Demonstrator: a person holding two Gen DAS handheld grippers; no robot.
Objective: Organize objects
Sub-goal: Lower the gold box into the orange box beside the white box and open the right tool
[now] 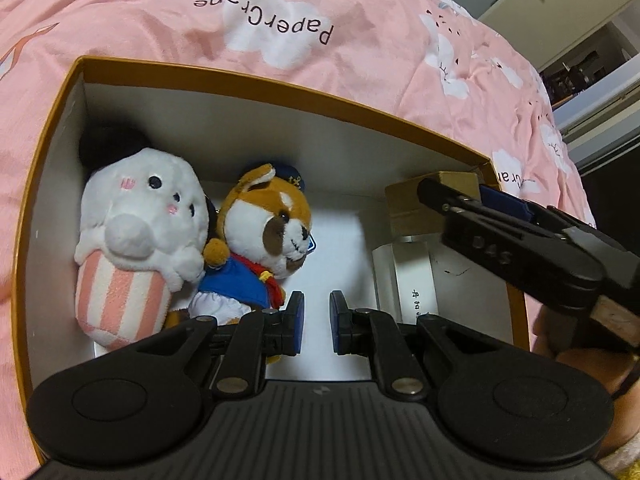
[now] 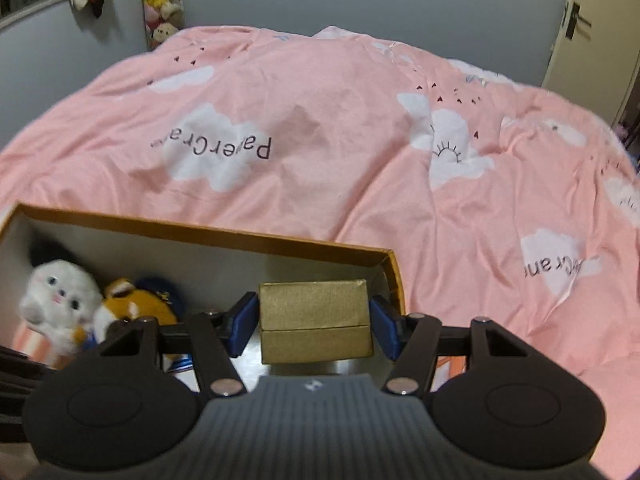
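Note:
An orange-rimmed cardboard box [image 1: 256, 84] with a white inside lies on the pink bedspread. At its left end lean a white plush in a pink-striped cup [image 1: 140, 216] and an orange dog plush in blue clothes [image 1: 268, 224]. My left gripper [image 1: 318, 320] hangs over the box floor, shut with nothing between its blue pads. My right gripper [image 2: 314, 330] is shut on a small gold box [image 2: 314, 308] and holds it over the right end of the cardboard box [image 2: 200, 232]. From the left wrist, that gripper [image 1: 460, 194] and the gold box [image 1: 416, 208] sit above a white carton [image 1: 404, 276].
The pink bedspread [image 2: 340, 120] with white clouds surrounds the box on all sides. A grey wall and a shelf of plush toys [image 2: 162, 0] stand beyond the bed, with a door [image 2: 592, 20] at the right. A hand [image 1: 580, 364] shows at the right edge.

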